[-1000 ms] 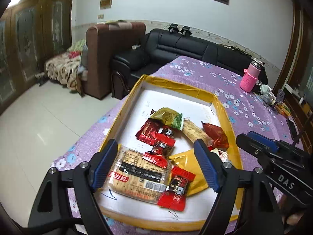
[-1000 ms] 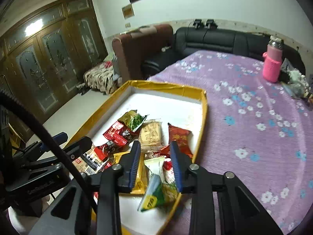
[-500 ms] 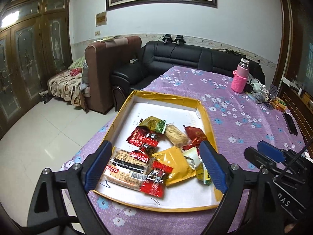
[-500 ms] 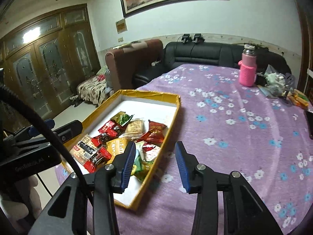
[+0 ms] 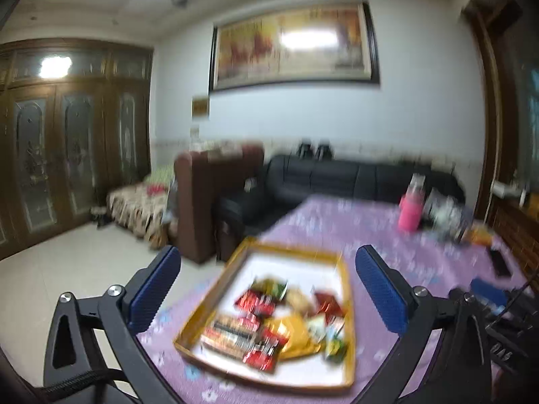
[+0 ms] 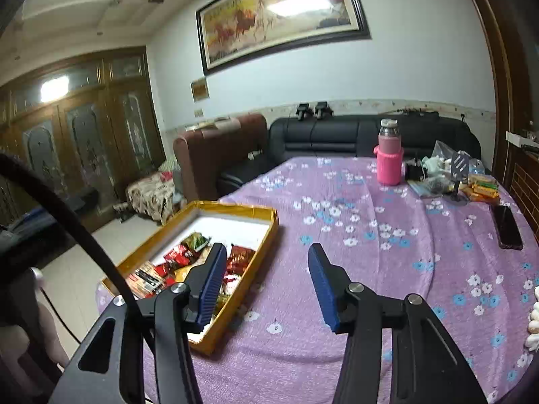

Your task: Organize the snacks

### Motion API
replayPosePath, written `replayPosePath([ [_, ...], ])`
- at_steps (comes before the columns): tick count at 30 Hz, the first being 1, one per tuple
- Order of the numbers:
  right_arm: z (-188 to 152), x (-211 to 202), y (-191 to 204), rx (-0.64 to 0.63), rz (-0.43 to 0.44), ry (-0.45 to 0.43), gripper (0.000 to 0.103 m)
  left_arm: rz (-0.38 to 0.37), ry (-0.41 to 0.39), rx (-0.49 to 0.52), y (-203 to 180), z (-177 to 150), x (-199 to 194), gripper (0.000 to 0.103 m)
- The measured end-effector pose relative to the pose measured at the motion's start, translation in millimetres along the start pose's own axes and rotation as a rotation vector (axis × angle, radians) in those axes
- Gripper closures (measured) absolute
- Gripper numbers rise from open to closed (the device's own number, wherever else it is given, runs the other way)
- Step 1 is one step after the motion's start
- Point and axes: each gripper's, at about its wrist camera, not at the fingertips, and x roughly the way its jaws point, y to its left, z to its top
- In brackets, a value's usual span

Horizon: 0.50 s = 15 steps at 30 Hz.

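Observation:
A shallow yellow-rimmed box (image 5: 347, 306) with a white floor sits on the purple flowered tablecloth (image 6: 370, 235) and holds several snack packets (image 5: 266, 330), red, yellow and green. It also shows in the right wrist view (image 6: 266, 239). My left gripper (image 5: 266, 293) is open and empty, raised well above and behind the box; this view is blurred. My right gripper (image 6: 266, 282) is open and empty, held above the cloth just right of the box.
A pink bottle (image 6: 389, 160), a pile of bags and packets (image 6: 448, 175) and a black phone (image 6: 507, 227) lie at the table's far right. A black sofa (image 6: 337, 134) and brown armchair (image 6: 215, 151) stand behind. The table edge drops to tiled floor on the left.
Both grippers have pulled back and up from the box, so it looks smaller. The right gripper has opened wider. The snacks lie where they were.

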Motion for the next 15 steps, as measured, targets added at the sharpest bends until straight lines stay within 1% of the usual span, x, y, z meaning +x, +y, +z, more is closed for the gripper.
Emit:
replayPosePath([
  [1, 1, -4, -2, -0.002, 0.008, -0.012, 0.046, -0.013, -0.012, -0.017, 1, 4, -6, 0.0],
  [2, 1, -6, -2, -0.007, 0.013, -0.017, 0.043, -0.033, 0.002, -0.043, 2, 7, -8, 0.0],
  [4, -2, -7, 1, -0.035, 0.012, -0.015, 0.042, -0.048, 0.048, -0.07, 3, 6, -5, 0.0],
  [6, -7, -4, 8, -0.067, 0.008, -0.004, 0.04, -0.067, 0.101, -0.094, 5, 2, 6, 0.0],
  [7, -11, -3, 11, -0.077, 0.008, 0.002, 0.039, -0.067, 0.116, -0.101, 5, -1, 9, 0.0],
  [9, -18, 0, 15, -0.086, 0.01, 0.019, 0.037, -0.035, 0.161, -0.107, 7, -8, 22, 0.0],
  [11, -27, 4, 18, -0.087, 0.021, 0.052, 0.037, -0.008, 0.186, -0.088, 6, -11, 28, 0.0],
  [14, -35, 16, 22, -0.082, 0.038, 0.098, 0.037, 0.046, 0.189, -0.03, -1, -18, 33, 0.0],
  [15, -37, 18, 23, -0.083, 0.041, 0.107, 0.037, 0.047, 0.198, -0.015, -4, -21, 35, 0.0],
])
